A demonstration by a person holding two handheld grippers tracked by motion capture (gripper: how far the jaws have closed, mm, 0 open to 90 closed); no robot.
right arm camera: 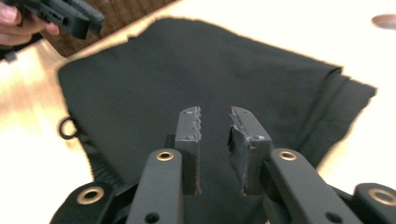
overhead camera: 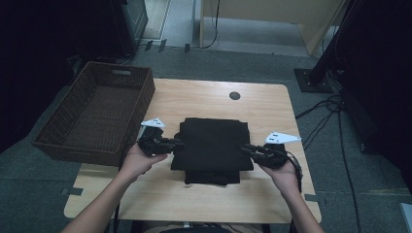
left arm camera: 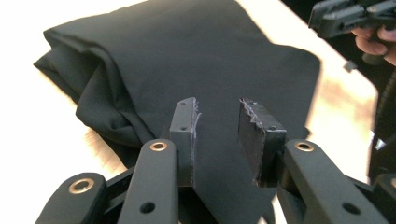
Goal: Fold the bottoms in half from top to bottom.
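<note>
Flanking folded black cloth (overhead camera: 212, 149): left gripper (overhead camera: 176, 143) at 9 o'clock | right gripper (overhead camera: 248, 148) at 3 o'clock | both jaws narrowly parted, holding nothing.

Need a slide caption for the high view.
Both tongs, left and right, flank a folded black cloth beside a wicker basket.

I see a black folded cloth garment (overhead camera: 212, 148) lying flat in a squarish stack at the middle of the light wooden bench (overhead camera: 272, 194), its layered folds bunched along the near edge
</note>
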